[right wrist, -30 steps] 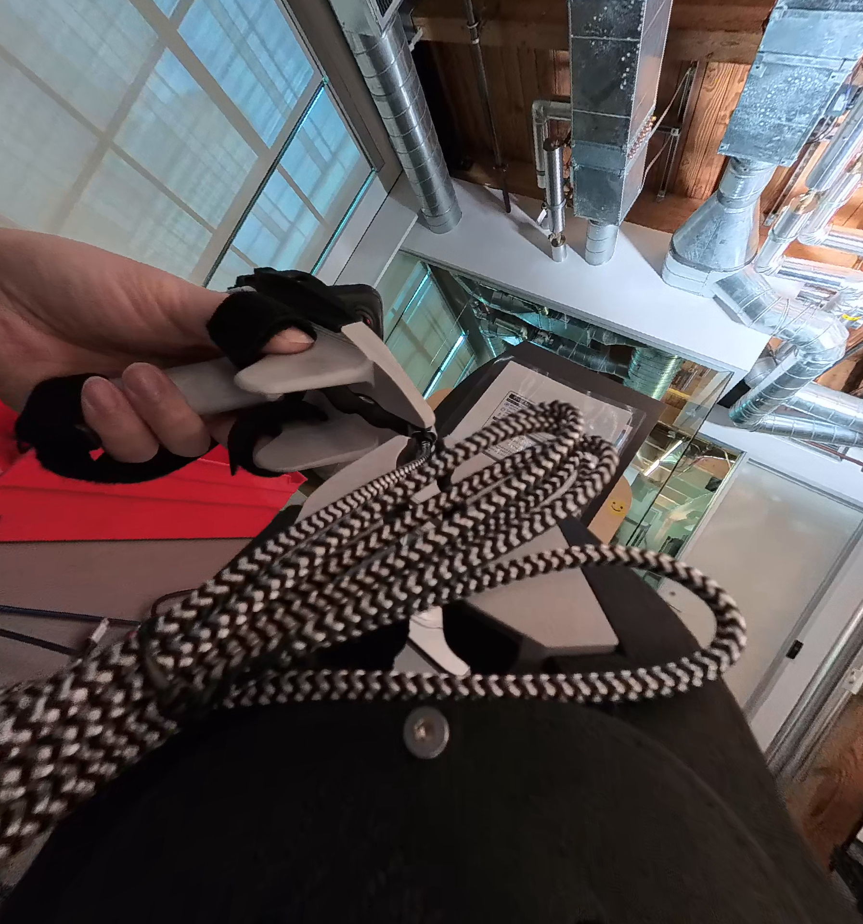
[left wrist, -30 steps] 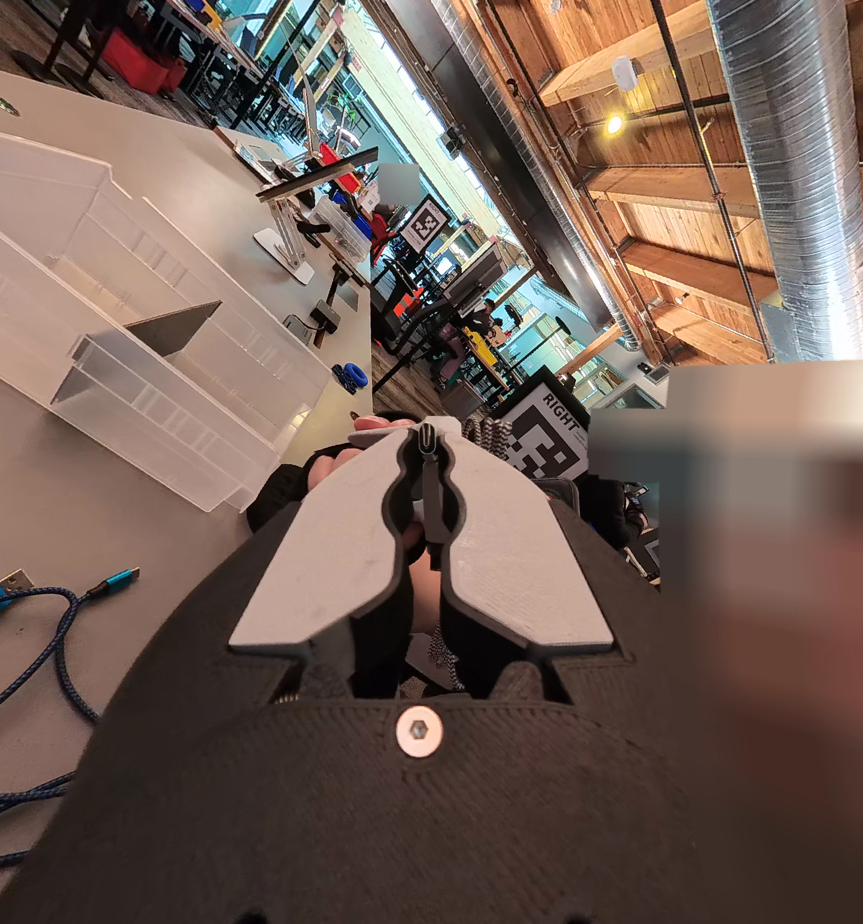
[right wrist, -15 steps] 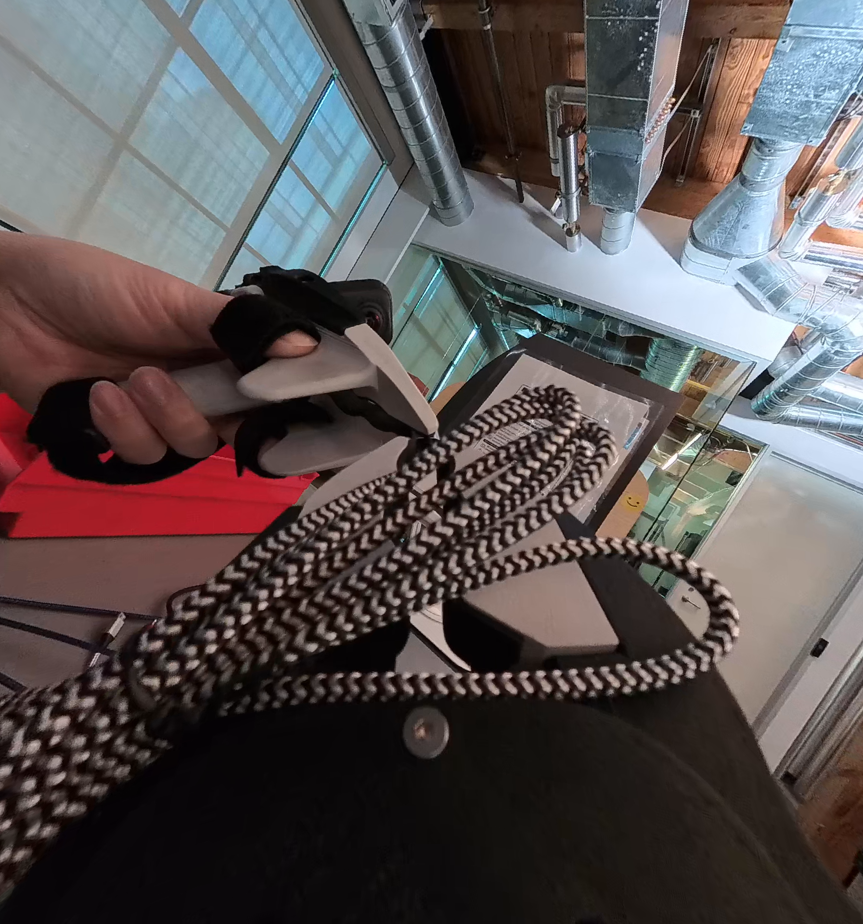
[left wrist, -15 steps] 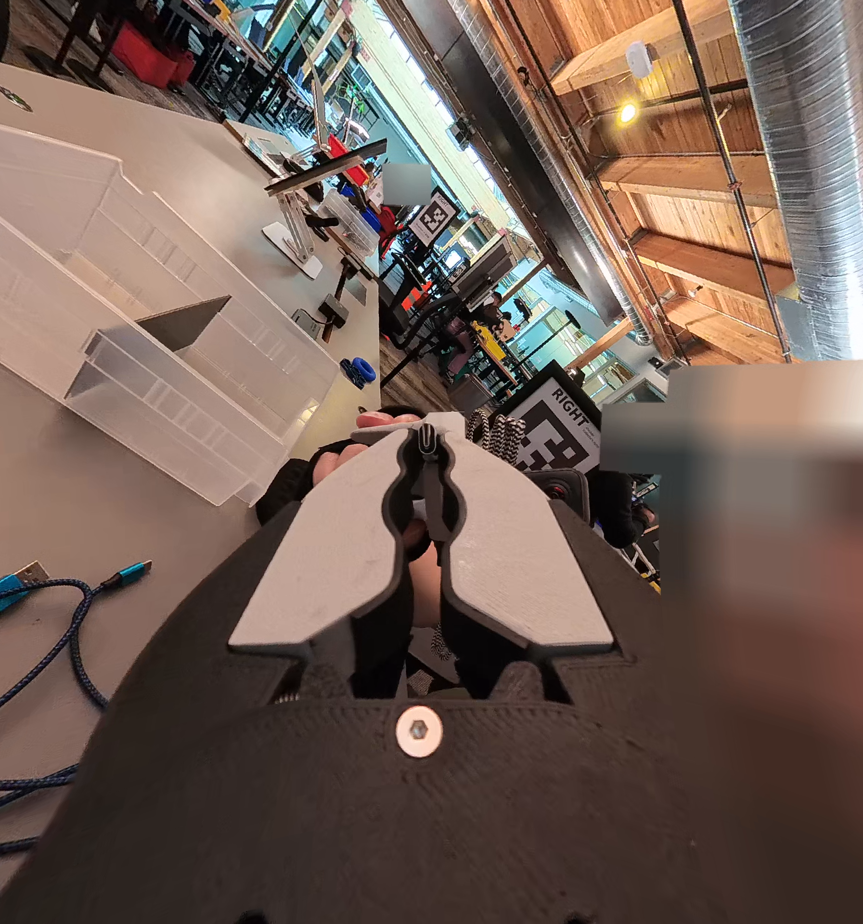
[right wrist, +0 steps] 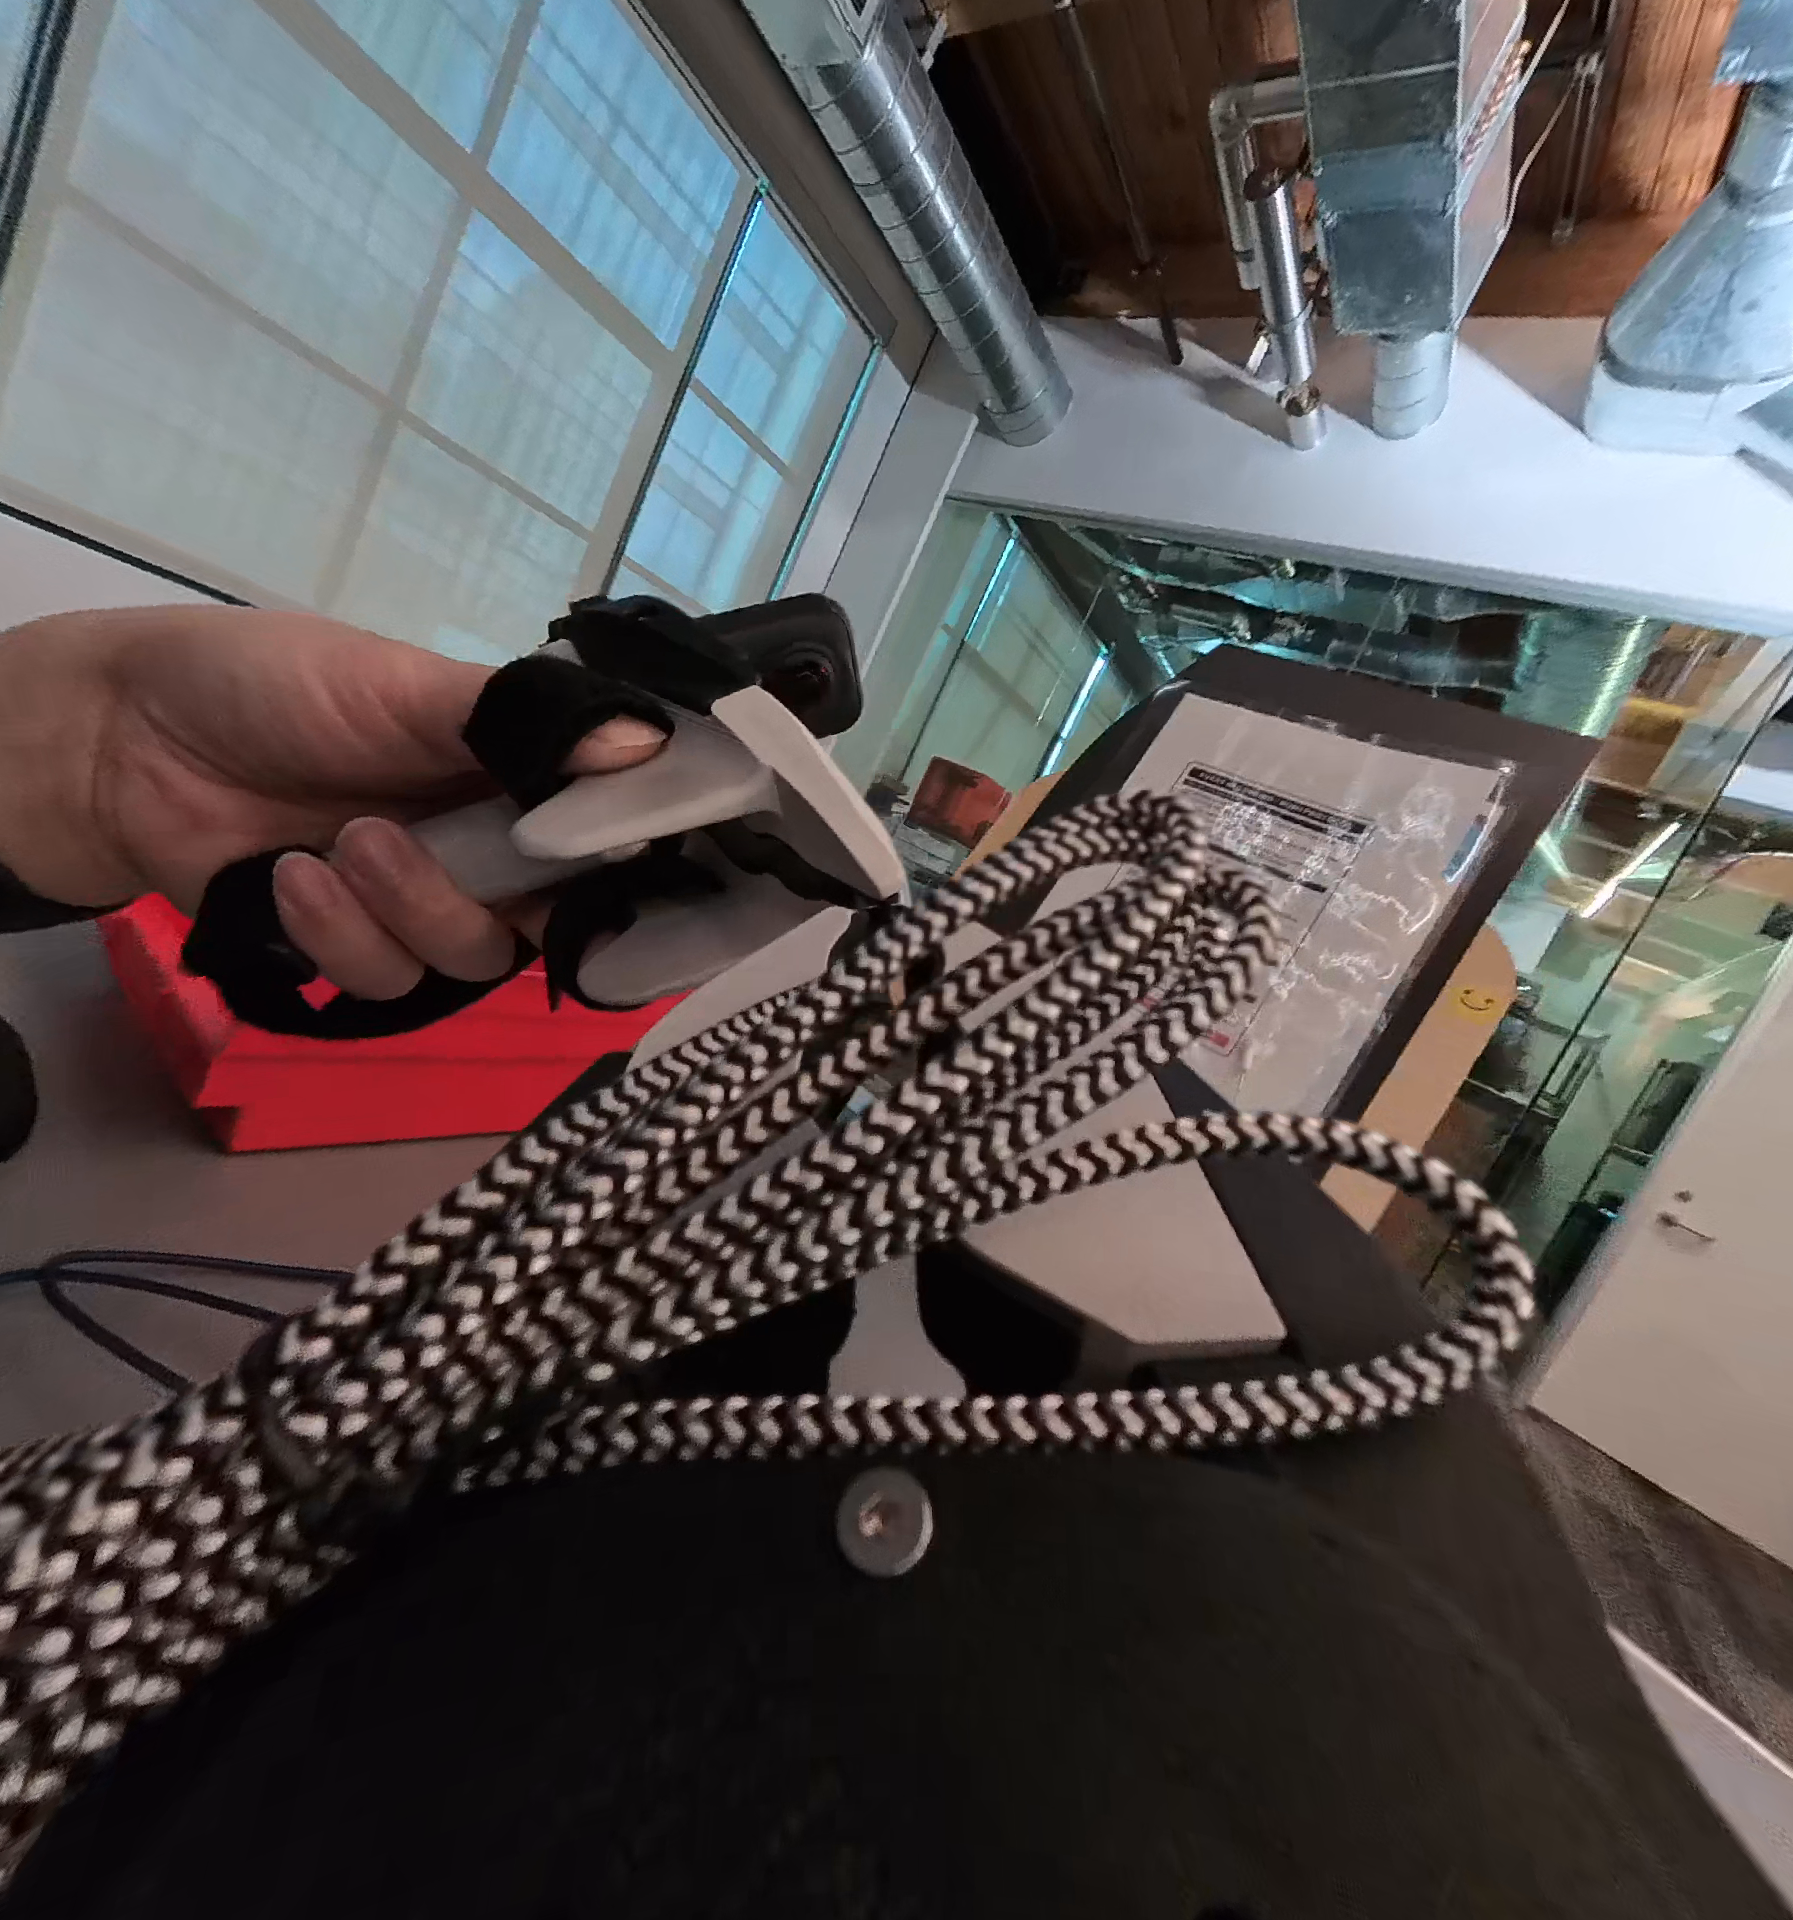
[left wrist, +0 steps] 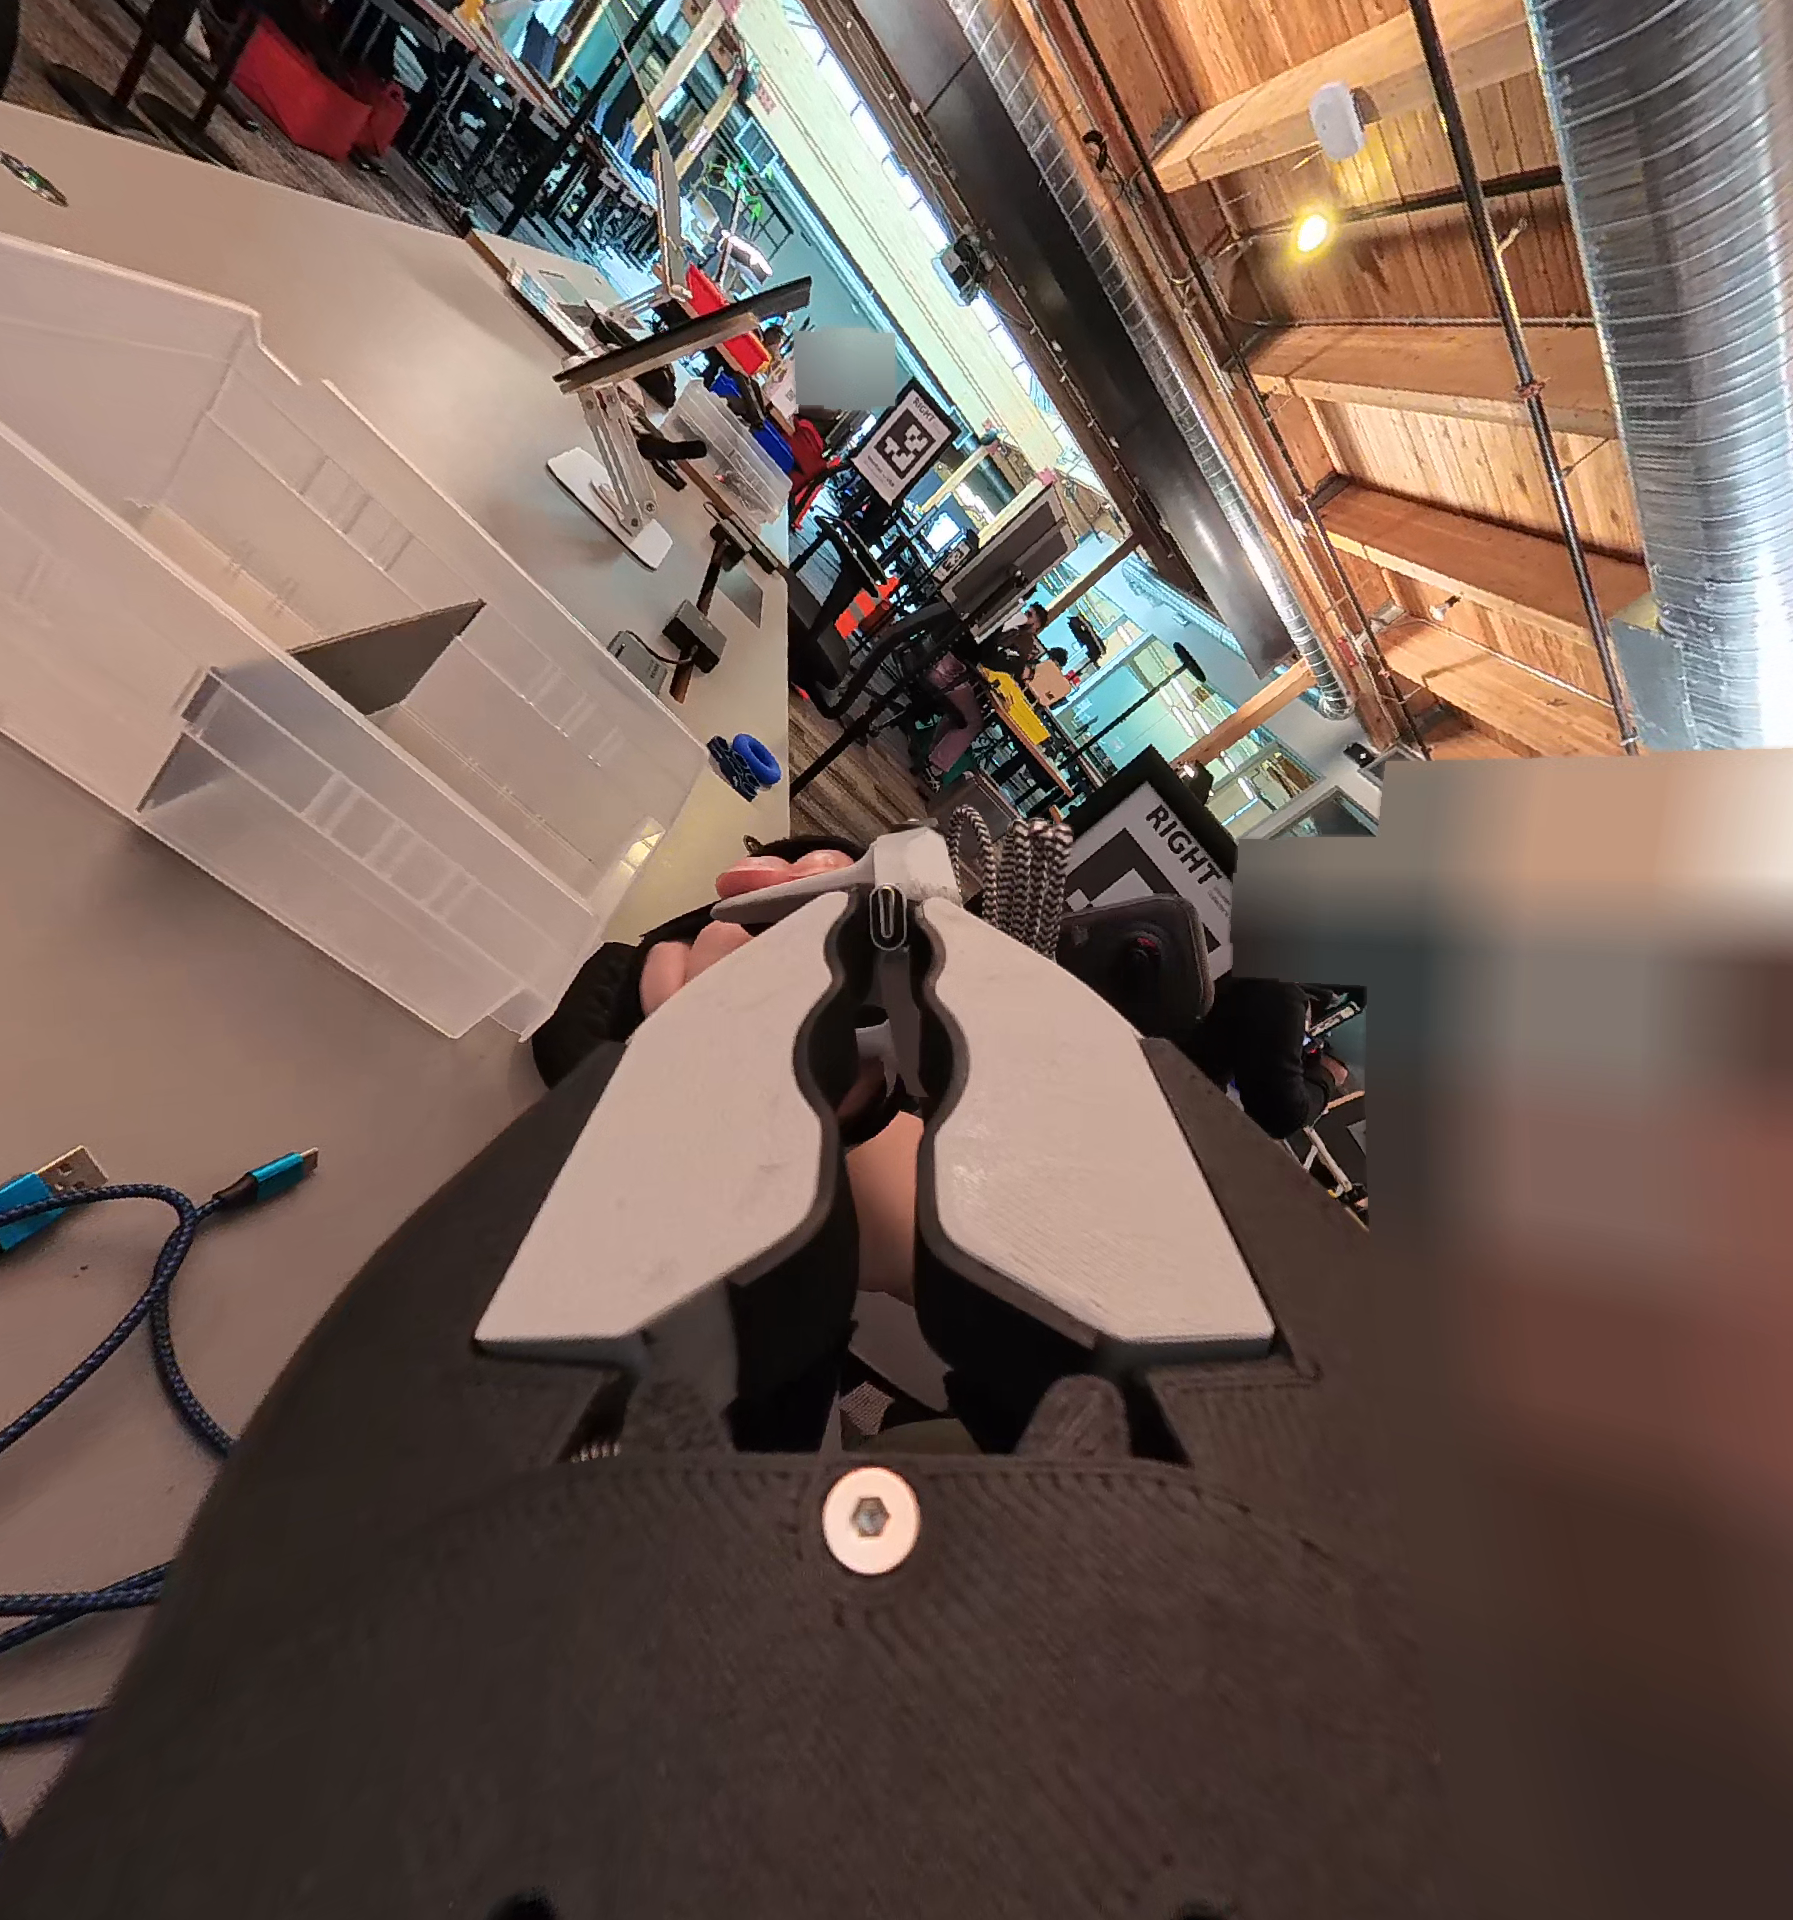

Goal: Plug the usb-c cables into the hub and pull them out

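While the left gripper pinches a USB-C plug, the right gripper's fingers hide behind the coiled black-and-white braided cable, state unclear; next, finding the hub.

A black-and-white marker card just past the counter edge bears 1 printed word; a second card farther beyond the counter bears another.

an open-plan workshop or lab in a converted industrial building: bare wooden ceiling beams and a silver spiral duct run overhead, with more metal ducting beside tall gridded windows. long rows of work desks carry clear plastic bins, a monitor arm and printed marker boards.
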{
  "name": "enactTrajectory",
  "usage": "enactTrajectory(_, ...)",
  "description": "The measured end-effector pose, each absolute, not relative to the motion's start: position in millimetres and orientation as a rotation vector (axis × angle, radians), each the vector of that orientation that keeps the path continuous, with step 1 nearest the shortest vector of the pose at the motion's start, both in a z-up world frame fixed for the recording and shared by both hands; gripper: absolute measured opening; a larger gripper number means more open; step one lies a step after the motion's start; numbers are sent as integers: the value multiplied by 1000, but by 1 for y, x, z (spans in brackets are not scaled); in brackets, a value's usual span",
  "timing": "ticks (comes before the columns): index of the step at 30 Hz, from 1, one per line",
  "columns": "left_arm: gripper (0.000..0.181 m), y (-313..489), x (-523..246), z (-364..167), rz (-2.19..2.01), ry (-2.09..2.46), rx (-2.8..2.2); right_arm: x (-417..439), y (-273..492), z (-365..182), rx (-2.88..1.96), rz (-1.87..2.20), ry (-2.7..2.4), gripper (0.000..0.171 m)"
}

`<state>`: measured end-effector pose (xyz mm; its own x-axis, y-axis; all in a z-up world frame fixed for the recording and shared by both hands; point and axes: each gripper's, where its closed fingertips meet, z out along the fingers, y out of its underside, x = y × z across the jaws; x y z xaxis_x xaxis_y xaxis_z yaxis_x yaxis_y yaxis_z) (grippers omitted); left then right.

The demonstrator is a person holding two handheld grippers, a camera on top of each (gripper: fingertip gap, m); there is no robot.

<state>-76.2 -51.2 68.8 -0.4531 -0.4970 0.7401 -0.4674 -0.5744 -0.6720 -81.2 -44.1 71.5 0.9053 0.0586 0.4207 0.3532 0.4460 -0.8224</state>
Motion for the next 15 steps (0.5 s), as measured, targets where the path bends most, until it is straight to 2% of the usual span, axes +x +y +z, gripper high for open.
enactTrajectory(6, 7, -53, -76, 71, -2291, 1434, -1623, -80, -46, 73, -1111, -218, -426, 6)
enactTrajectory(7, 17, -54, -76, 74, -2319, 1420, -1610, -77, -48, 76, -1106, -221, -413, 6)
enactTrajectory(8, 34, -52, -75, 76, -2330, 1392, -1623, -74, -49, 78, -1100, -223, -401, 6)
enactTrajectory(10, 47, -43, -74, 79, -2302, 1368, -1626, -65, -53, 83, -1094, -227, -369, 6)
enactTrajectory(12, 48, -26, -71, 69, -2125, 1401, -1638, -55, -56, 86, -1092, -224, -334, 6)
enactTrajectory(15, 49, 13, -64, 24, -1595, 1527, -1749, -41, -58, 89, -1093, -206, -282, 6)
